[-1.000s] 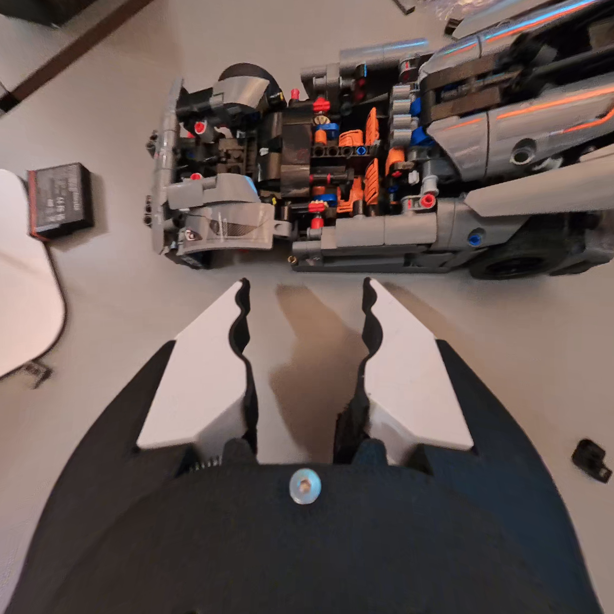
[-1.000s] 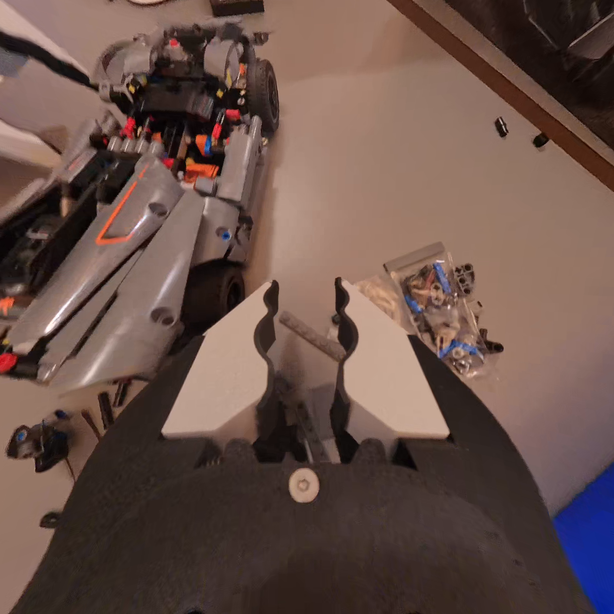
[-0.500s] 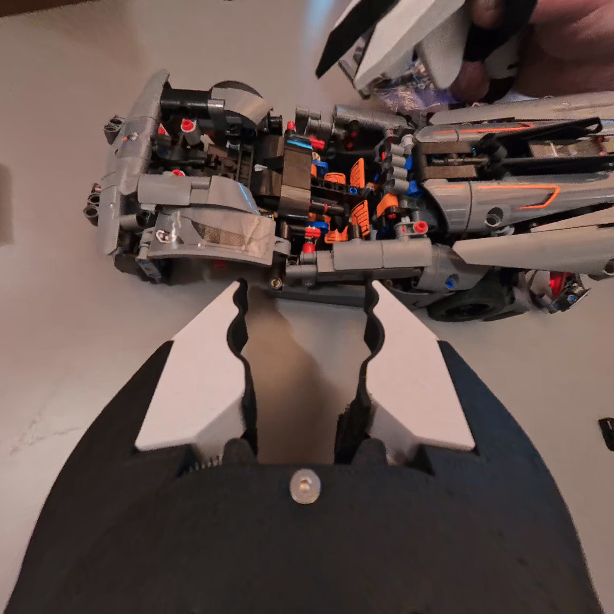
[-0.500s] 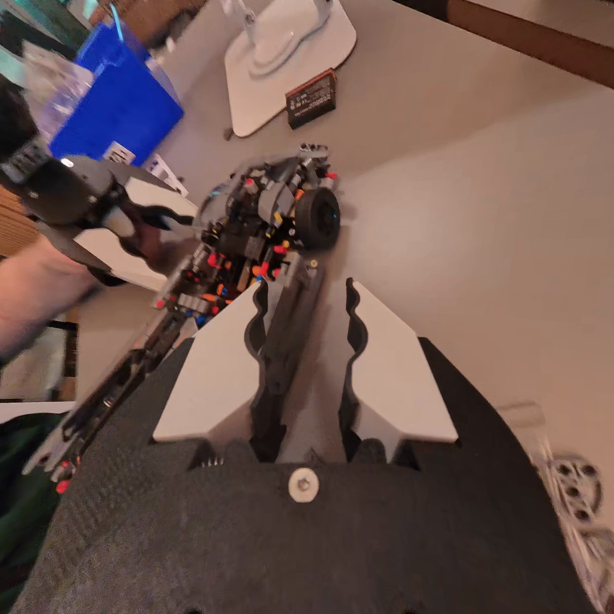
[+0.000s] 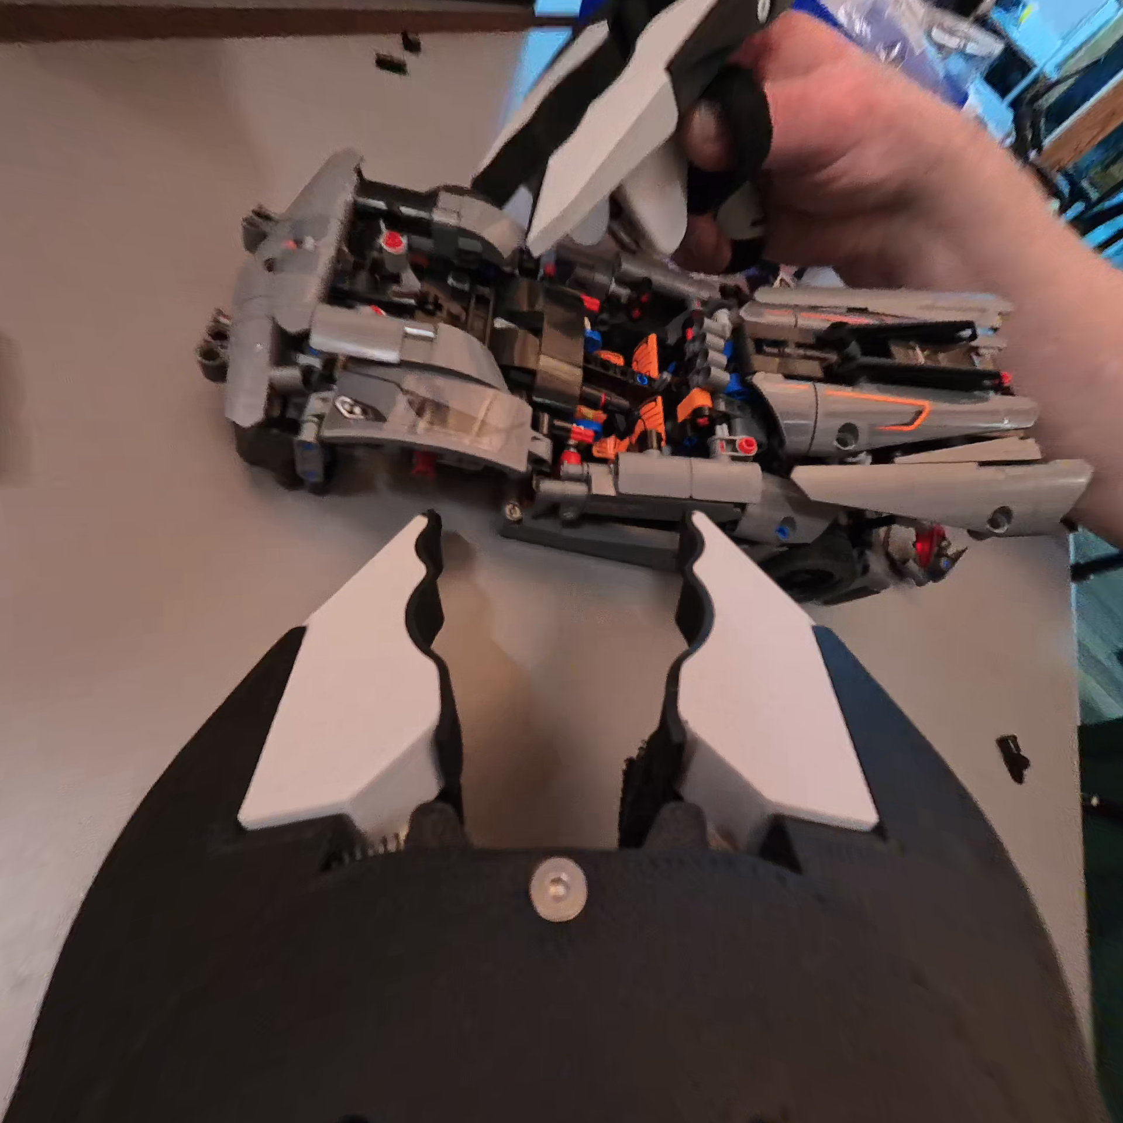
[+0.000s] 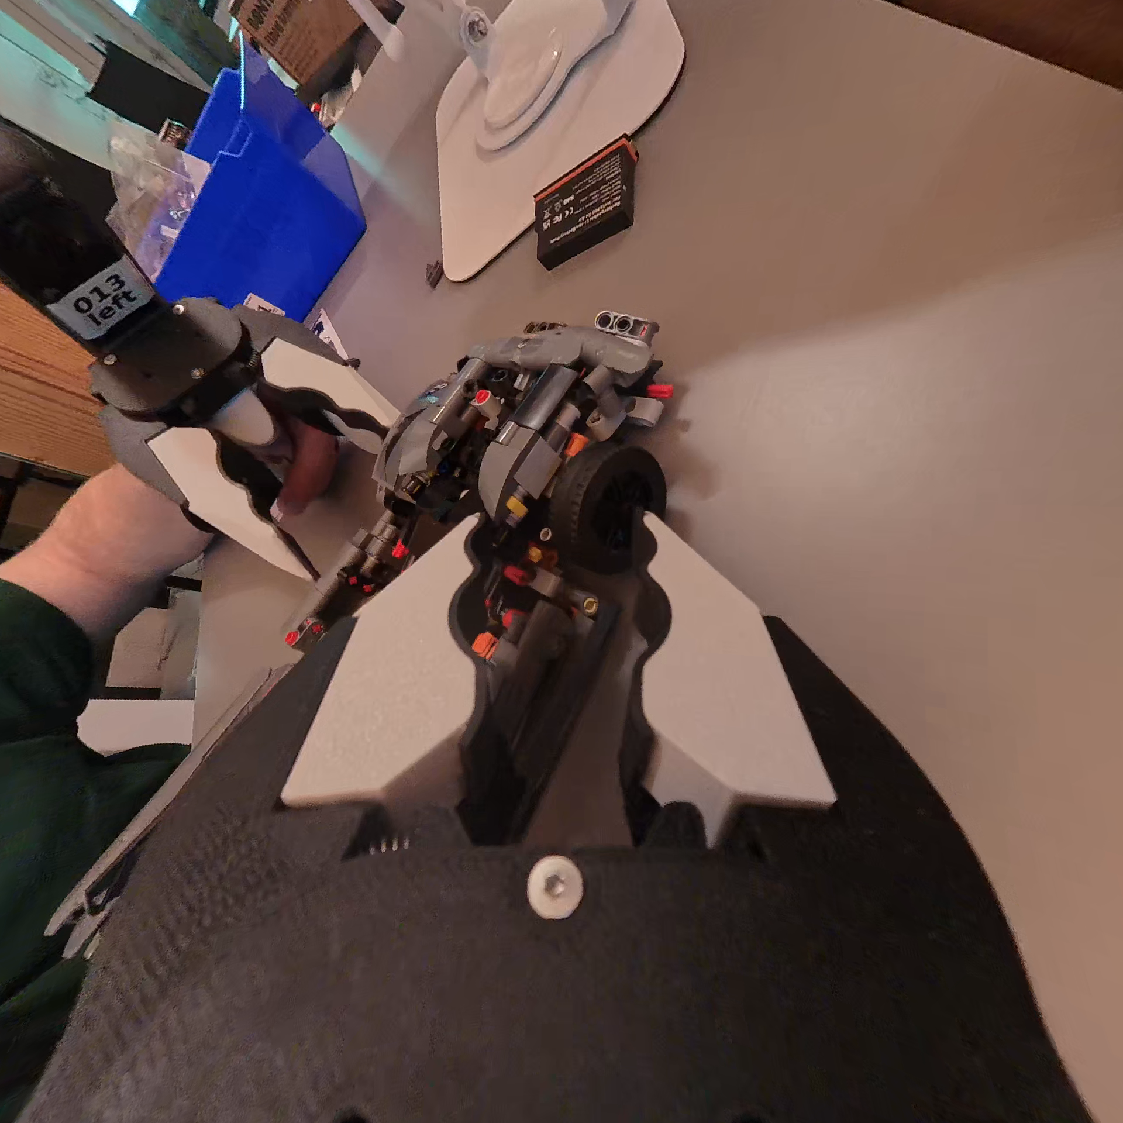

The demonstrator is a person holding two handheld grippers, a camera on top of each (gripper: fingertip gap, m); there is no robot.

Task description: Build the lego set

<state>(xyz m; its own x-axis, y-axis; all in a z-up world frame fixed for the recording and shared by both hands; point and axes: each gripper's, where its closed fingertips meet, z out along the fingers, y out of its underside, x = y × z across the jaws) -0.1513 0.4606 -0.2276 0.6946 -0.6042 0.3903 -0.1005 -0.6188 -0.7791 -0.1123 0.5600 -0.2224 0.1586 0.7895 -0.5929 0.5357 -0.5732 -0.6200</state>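
Observation:
A grey Lego car (image 5: 607, 413) with orange and black inner parts lies across the table, nose to the left. My left gripper (image 5: 562, 528) is open and empty, its tips just short of the car's near sill. My right gripper (image 5: 598, 243), held in a hand, hangs over the car's far side. In the right wrist view the right gripper (image 6: 565, 522) is open, and the car's (image 6: 516, 437) side sill and front wheel (image 6: 607, 498) show between its fingers; I cannot tell whether it touches them. The left gripper (image 6: 349, 498) shows beyond the car.
A white stand base (image 6: 547, 121), a black battery pack (image 6: 586, 203) and a blue bin (image 6: 261, 206) lie past the car's nose. Small black parts lie at the right (image 5: 1012, 759) and far back (image 5: 395, 54). The table's edge (image 5: 1072, 638) runs close on the right. The left gripper's tips are roughly 12 centimeters from the right gripper's. The black battery pack (image 6: 586, 203) is about 15 centimeters from both grippers' fingertips.
My right gripper swung away from the bag of parts to over the car and its jaws opened wider. My left gripper shifted along the car's near side and stayed open.

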